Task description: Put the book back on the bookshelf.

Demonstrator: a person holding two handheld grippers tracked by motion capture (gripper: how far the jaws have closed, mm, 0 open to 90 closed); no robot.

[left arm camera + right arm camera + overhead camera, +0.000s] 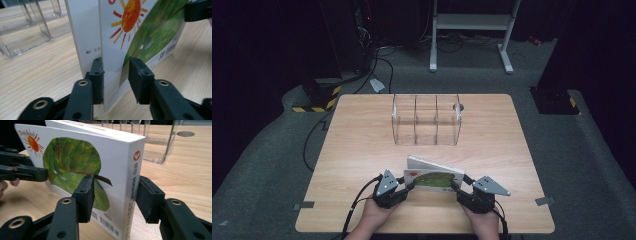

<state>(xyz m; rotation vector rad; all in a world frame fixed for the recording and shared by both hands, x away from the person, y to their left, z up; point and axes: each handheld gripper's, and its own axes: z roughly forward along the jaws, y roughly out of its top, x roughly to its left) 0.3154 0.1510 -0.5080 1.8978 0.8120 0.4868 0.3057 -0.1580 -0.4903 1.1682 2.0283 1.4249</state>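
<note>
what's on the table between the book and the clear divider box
Nothing: in the high view, only bare wood separates the book, held between both grippers, from the clear divider box farther back.

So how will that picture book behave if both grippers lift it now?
The book probably stays stiff: thick board-like spine. Its front cover looks likely to splay, since the left gripper straddles just that cover. The glossy surface may slip between the right gripper jaws.

My left gripper view cuts the book off at the top edge, and the small print on its inner page is too blurred to read. The barcode figures are too small. My hands leave the high view at the bottom.
</note>
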